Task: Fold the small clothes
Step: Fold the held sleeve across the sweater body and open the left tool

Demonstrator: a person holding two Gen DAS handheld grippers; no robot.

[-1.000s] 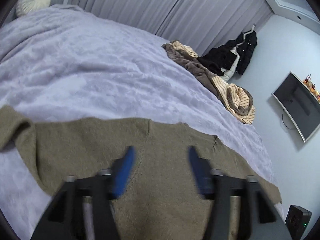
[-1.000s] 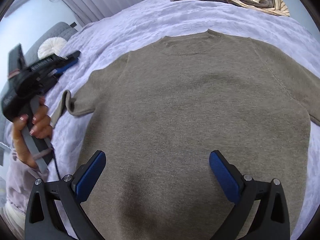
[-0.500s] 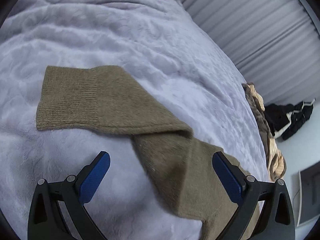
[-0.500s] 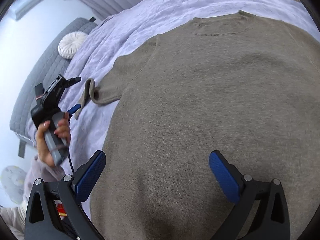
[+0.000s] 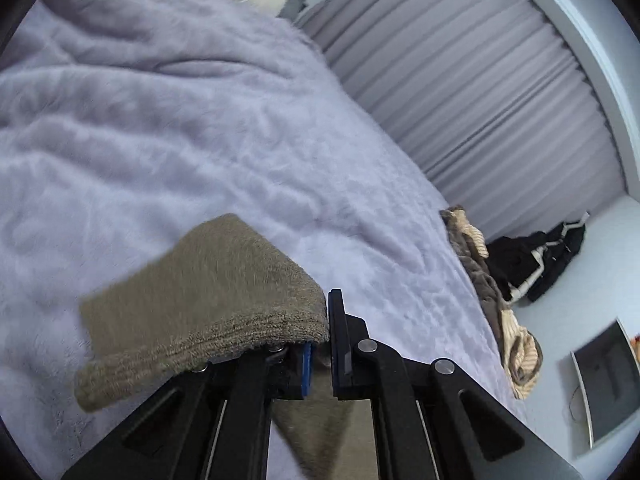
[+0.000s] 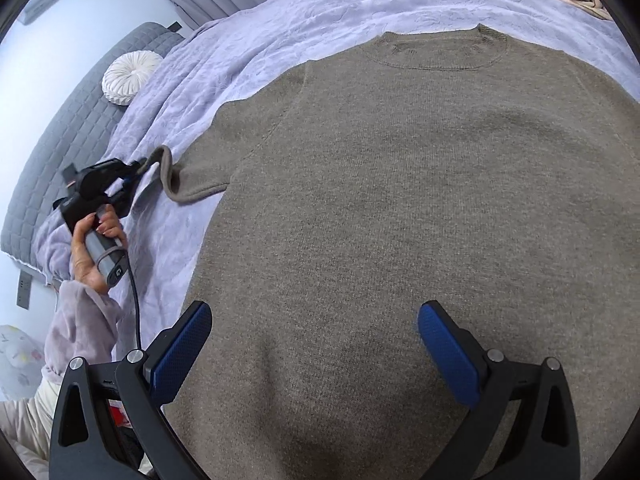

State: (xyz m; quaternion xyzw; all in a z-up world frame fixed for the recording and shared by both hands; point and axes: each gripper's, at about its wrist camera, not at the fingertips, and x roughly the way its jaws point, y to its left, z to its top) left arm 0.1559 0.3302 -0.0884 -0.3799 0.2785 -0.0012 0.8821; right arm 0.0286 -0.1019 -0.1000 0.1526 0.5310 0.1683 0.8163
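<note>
An olive-brown knit sweater (image 6: 400, 200) lies flat on the lilac bedspread (image 6: 312, 12), neck away from me. My left gripper (image 5: 320, 344) is shut on the ribbed cuff of the sweater's left sleeve (image 5: 208, 300), which drapes over its left finger and is lifted off the bed. In the right wrist view the left gripper (image 6: 132, 170) pinches that sleeve end (image 6: 168, 176) at the sweater's left side. My right gripper (image 6: 316, 344) is open and empty, hovering over the sweater's lower body.
A pile of brown and striped clothes (image 5: 492, 304) lies at the bed's far edge, with dark clothes (image 5: 536, 260) beyond it. A round white cushion (image 6: 128, 76) rests against the grey headboard (image 6: 60, 152). Curtains (image 5: 460, 80) line the wall.
My left gripper moved onto the sleeve cuff, shut on it and lifted it. My right gripper stayed open over the sweater's body, shifting only slightly.
</note>
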